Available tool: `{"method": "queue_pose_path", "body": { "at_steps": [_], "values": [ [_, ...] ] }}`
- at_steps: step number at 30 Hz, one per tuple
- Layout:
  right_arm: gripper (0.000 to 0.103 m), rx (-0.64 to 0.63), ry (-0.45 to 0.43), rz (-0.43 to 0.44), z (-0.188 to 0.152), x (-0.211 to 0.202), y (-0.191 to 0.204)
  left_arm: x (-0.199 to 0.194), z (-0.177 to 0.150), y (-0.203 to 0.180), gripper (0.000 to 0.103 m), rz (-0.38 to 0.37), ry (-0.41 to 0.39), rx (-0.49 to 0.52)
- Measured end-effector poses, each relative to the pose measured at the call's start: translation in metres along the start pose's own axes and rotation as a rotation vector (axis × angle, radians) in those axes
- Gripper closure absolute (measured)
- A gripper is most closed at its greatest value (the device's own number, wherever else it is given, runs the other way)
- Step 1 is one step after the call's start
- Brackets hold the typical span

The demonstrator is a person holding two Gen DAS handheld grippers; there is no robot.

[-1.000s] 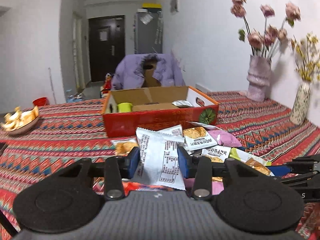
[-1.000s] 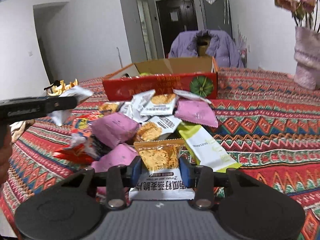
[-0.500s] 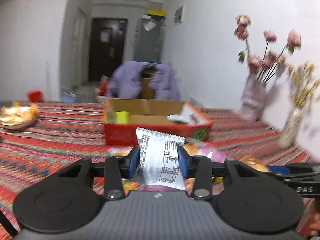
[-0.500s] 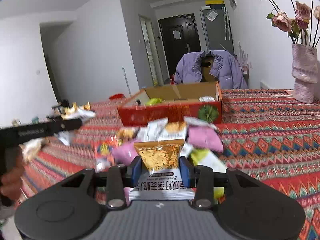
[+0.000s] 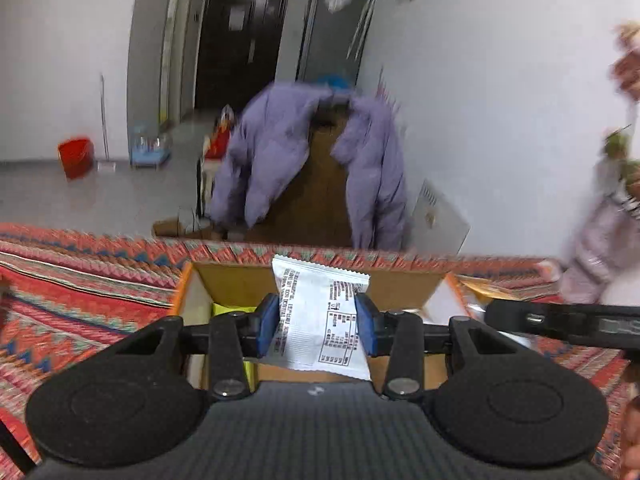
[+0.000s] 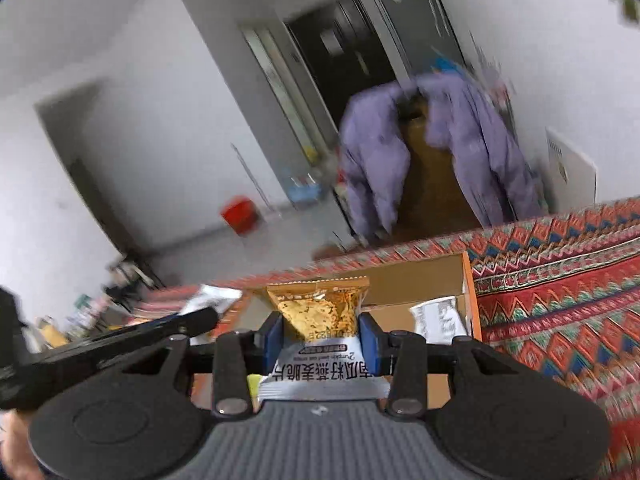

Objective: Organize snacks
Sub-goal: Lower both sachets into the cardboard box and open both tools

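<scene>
My left gripper (image 5: 317, 328) is shut on a white snack packet with black print (image 5: 320, 312) and holds it above the open cardboard box (image 5: 236, 284). My right gripper (image 6: 320, 340) is shut on an orange-and-white cracker packet (image 6: 320, 312), also above the box (image 6: 416, 276). A white packet (image 6: 438, 318) lies inside the box at the right. Something yellow-green (image 5: 226, 309) shows in the box's left part. The other gripper shows at the edge of each view: the right one in the left wrist view (image 5: 560, 320), the left one in the right wrist view (image 6: 120, 340).
The box stands on a table with a red patterned cloth (image 6: 560, 280). A chair with a purple jacket (image 5: 312, 160) stands behind the table. A pale pink vase (image 5: 600, 244) stands at the far right. A red bucket (image 5: 75, 156) is on the floor.
Both grippers have carried their packets forward and up from the snack pile to above the box. The pile has dropped out of view.
</scene>
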State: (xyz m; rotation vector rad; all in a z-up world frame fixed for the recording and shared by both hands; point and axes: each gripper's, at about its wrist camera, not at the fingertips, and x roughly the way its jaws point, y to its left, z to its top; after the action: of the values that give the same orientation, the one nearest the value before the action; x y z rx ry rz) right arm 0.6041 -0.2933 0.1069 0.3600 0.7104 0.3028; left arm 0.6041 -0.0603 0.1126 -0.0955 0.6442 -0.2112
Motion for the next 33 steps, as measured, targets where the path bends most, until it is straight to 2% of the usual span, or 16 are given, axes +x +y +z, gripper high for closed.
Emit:
{"method": "queue_pose_path", "body": {
  "at_steps": [3,7,10,11,12,13,14,15,21,24,27,33],
  "values": [
    [0.064,0.035,0.114,-0.074,0.009,0.081,-0.017,0.068,0.004,0.01,0.062,0.008,0.12,-0.063],
    [0.063,0.058,0.174,-0.151,0.01,0.144,-0.031,0.125,-0.002,0.022,0.061,0.089,0.168,-0.065],
    [0.061,0.037,0.195,-0.192,0.007,0.165,-0.031,0.145,-0.009,0.028,0.059,0.094,0.191,-0.072],
    [0.059,0.034,0.199,-0.192,0.006,0.17,-0.031,0.149,-0.01,0.029,0.057,0.079,0.204,-0.076],
    [0.052,0.034,0.199,-0.188,0.006,0.173,-0.031,0.151,-0.01,0.031,0.054,0.065,0.214,-0.082],
    [0.049,0.034,0.195,-0.178,0.006,0.173,-0.029,0.152,-0.009,0.033,0.048,0.052,0.218,-0.089],
    [0.047,0.034,0.189,-0.175,0.005,0.172,-0.028,0.15,-0.009,0.034,0.044,0.046,0.211,-0.09],
    [0.047,0.031,0.185,-0.177,0.008,0.171,-0.028,0.148,-0.009,0.034,0.043,0.05,0.201,-0.081],
    [0.044,-0.026,0.137,-0.177,0.021,0.126,-0.016,0.103,0.006,0.034,0.043,0.051,0.17,-0.001],
    [0.037,-0.078,0.102,-0.189,0.022,0.089,-0.006,0.062,0.01,0.035,0.032,0.037,0.145,0.035],
    [0.036,-0.099,0.087,-0.188,0.012,0.052,0.0,0.019,0.006,0.036,0.031,0.018,0.11,0.067],
    [0.034,-0.217,0.035,-0.189,-0.023,-0.028,0.025,-0.077,-0.012,0.046,0.025,0.016,0.018,0.053]
  ]
}}
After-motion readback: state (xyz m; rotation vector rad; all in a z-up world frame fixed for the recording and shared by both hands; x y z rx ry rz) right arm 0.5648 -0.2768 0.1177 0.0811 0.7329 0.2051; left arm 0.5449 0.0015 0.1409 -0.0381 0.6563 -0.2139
